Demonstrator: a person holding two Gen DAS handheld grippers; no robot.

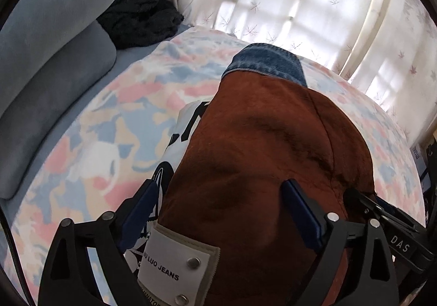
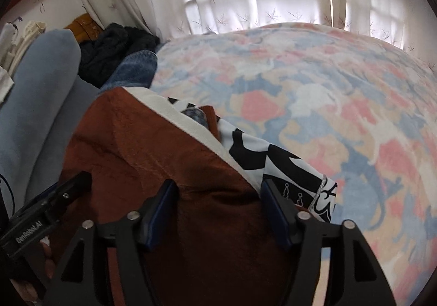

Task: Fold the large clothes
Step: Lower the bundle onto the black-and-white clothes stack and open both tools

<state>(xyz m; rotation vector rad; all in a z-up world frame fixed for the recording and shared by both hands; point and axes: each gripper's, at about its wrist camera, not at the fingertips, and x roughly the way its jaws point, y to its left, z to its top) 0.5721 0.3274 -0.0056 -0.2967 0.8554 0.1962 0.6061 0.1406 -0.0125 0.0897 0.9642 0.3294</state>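
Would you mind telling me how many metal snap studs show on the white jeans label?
2. One stud sits at the upper right corner of the label; the other stud lies below it at the frame's bottom edge. More may be hidden beyond the frame.

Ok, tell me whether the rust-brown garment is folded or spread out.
Folded: the rust-brown garment lies as a compact bundle, layered over white printed fabric and denim.

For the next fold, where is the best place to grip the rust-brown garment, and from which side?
Probably the near edge of the rust-brown garment, coming from above on the person's side. It lies flat on the patterned bedcover, and the open left gripper and right gripper already hang over that end. The white label patch marks the left corner to pinch.
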